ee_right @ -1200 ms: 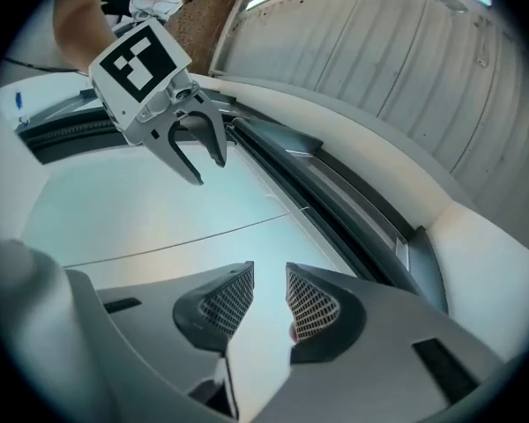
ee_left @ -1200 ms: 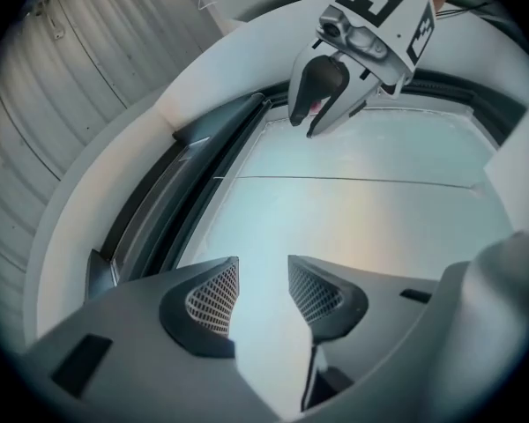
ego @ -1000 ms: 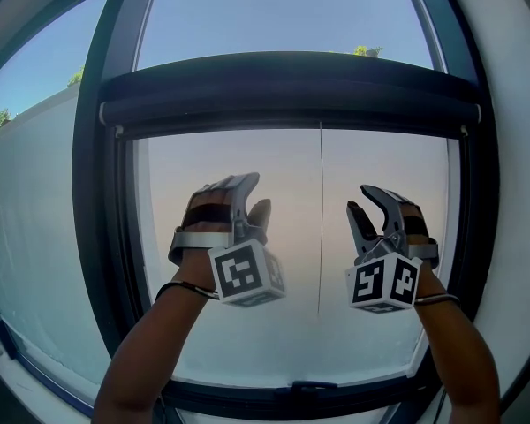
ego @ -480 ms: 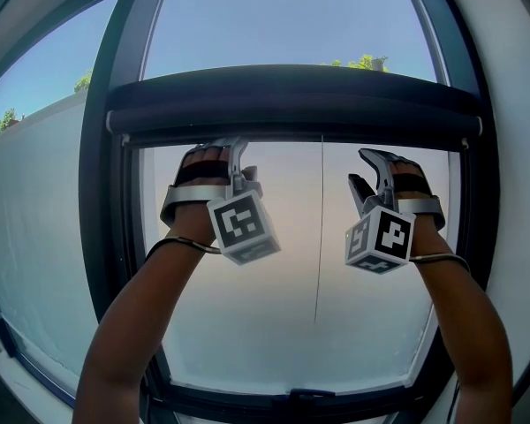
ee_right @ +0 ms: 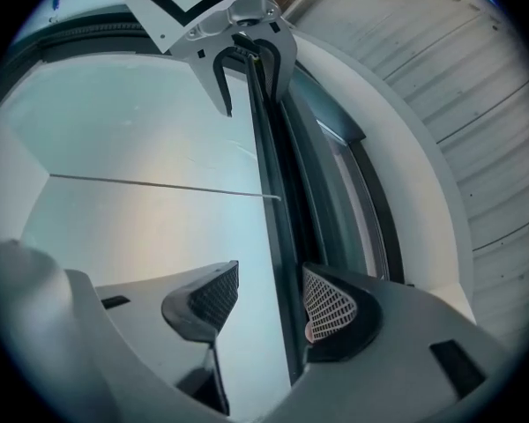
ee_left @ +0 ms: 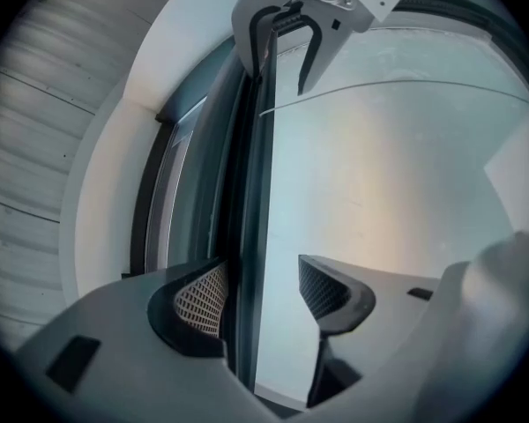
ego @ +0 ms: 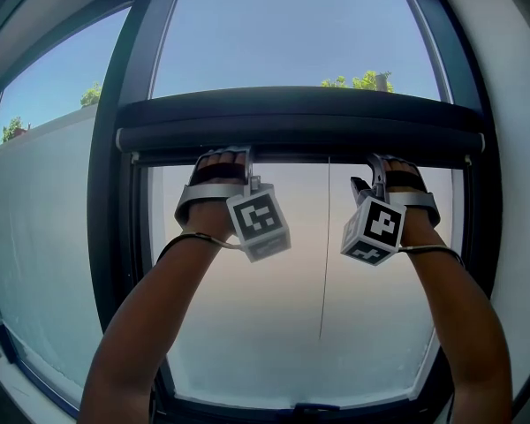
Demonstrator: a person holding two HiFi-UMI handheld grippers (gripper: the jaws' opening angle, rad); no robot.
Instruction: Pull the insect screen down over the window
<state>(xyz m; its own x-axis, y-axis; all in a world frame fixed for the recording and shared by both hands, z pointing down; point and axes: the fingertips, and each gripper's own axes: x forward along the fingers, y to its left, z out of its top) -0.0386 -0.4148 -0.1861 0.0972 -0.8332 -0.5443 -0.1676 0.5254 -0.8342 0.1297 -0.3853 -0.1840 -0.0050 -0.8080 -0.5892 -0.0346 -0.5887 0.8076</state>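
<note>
The insect screen's dark pull bar [ego: 300, 135] hangs across the window about a third of the way down, under the open sky. Both grippers are raised to its lower edge. My left gripper [ego: 234, 153] is at the bar's left part, my right gripper [ego: 377, 159] at its right part. In the left gripper view the bar [ee_left: 245, 192] runs between the open jaws of the left gripper [ee_left: 260, 293], close to one pad. In the right gripper view the bar [ee_right: 282, 236] lies between the jaws of the right gripper [ee_right: 273, 298], which are opening; neither pad presses on it.
A thin pull cord [ego: 325, 254] hangs from the bar's middle down the pale lower pane. The dark window frame [ego: 115, 237] stands at both sides, with a white wall [ego: 512, 193] on the right and another pane [ego: 44, 237] on the left.
Both hands have risen from the middle of the lower pane to the bar, and the grippers' jaws now straddle its edge. The view has tilted up a little.
</note>
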